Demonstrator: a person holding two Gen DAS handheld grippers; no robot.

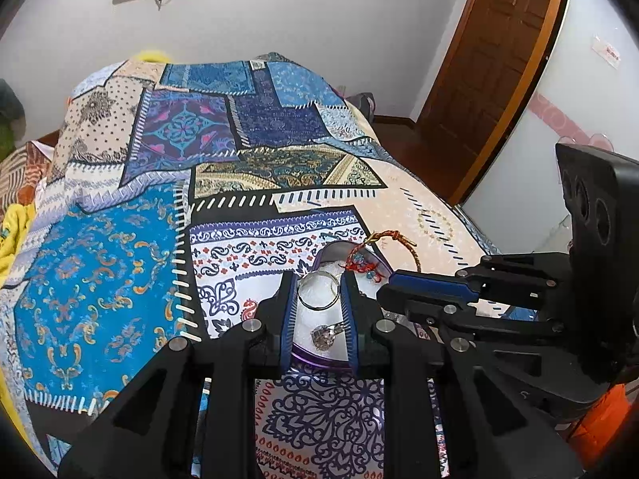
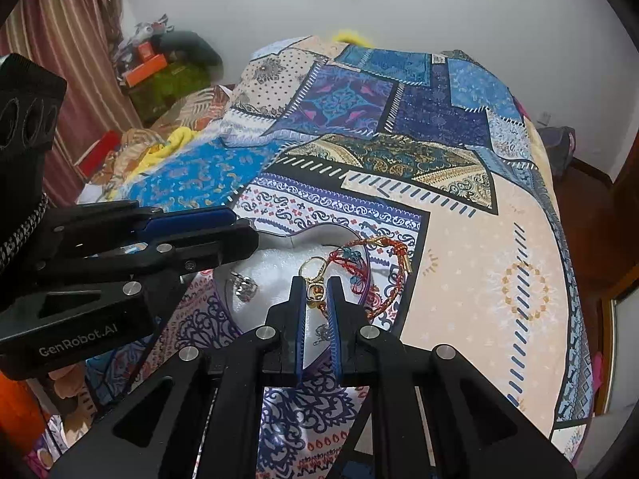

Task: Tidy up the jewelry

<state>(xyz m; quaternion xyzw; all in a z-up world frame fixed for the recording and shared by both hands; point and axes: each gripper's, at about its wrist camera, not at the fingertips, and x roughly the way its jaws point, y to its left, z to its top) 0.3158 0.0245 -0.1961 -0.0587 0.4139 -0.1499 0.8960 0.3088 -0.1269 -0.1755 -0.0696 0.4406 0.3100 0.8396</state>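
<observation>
A heart-shaped purple box (image 1: 319, 360) with white lining lies on the patterned bedspread. My left gripper (image 1: 318, 279) holds a silver ring (image 1: 318, 290) between its blue pads over the box. A small silver trinket (image 1: 325, 334) lies in the box below it. A red braided bracelet (image 1: 393, 241) with blue beads drapes over the box's far rim. My right gripper (image 2: 316, 285) is nearly closed around a gold keychain charm (image 2: 313, 288) over the box (image 2: 361, 293); its gold ring (image 2: 313, 264) sticks out past the tips. The silver trinket also shows in the right wrist view (image 2: 243, 285).
The box sits on a patchwork bedspread (image 1: 120, 259) covering the bed. A wooden door (image 1: 491, 60) stands at the right. Striped curtains (image 2: 68, 40) and cluttered boxes (image 2: 159, 72) are at the far left of the bed. Each gripper's body crosses the other's view.
</observation>
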